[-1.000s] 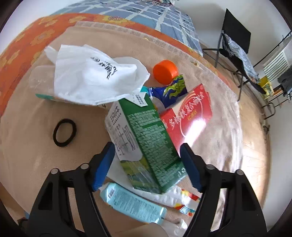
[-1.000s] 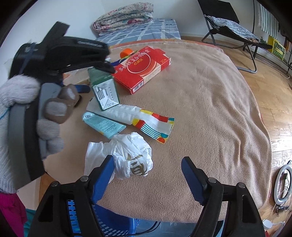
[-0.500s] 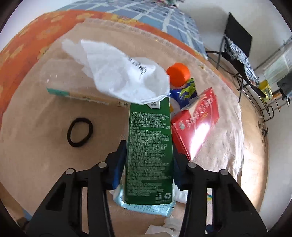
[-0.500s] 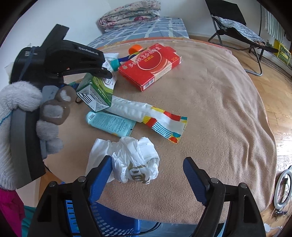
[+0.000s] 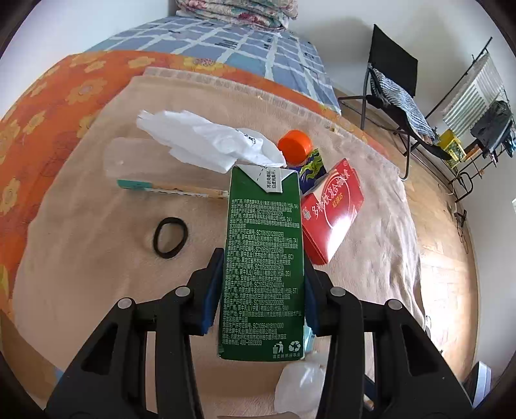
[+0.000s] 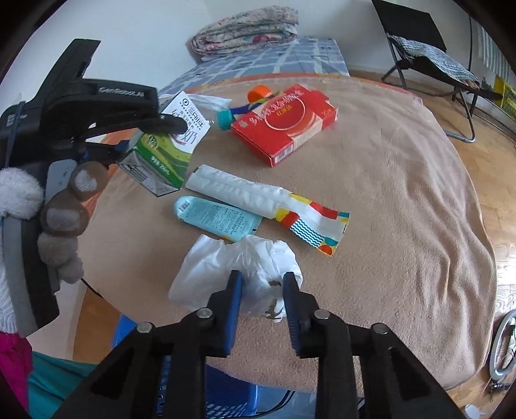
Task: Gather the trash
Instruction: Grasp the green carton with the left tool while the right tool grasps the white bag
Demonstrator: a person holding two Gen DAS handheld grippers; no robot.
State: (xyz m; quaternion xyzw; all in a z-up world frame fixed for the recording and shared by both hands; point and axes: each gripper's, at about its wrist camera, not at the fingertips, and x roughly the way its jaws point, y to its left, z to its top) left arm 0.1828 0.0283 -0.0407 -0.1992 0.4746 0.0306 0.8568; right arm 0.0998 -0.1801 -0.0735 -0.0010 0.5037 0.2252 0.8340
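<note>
Trash lies strewn over a tan blanket point(image 6: 403, 193). Green carton point(image 5: 262, 258) sits clamped between the left gripper's point(image 5: 262, 290) blue pads, lifted off the blanket, tilted in the right view. Near that carton, toward the camera, the right gripper's point(image 6: 262, 296) jaws are closing on a crumpled white bag point(image 6: 238, 267), pads pressing its sides. Between carton and bag lie a teal tube point(image 6: 216, 217) and a white wrapper point(image 6: 258, 199). Beyond the carton rests a red box point(image 6: 283, 121).

Home bedroom: bed point(image 5: 245, 48) w/ blue checked sheet, folded floral quilt point(image 6: 245, 29) by white wall, wood parquet floor point(image 6: 490, 154), folding chair point(image 5: 393, 80), clothes rack point(image 5: 477, 106) w/ hung laundry.
</note>
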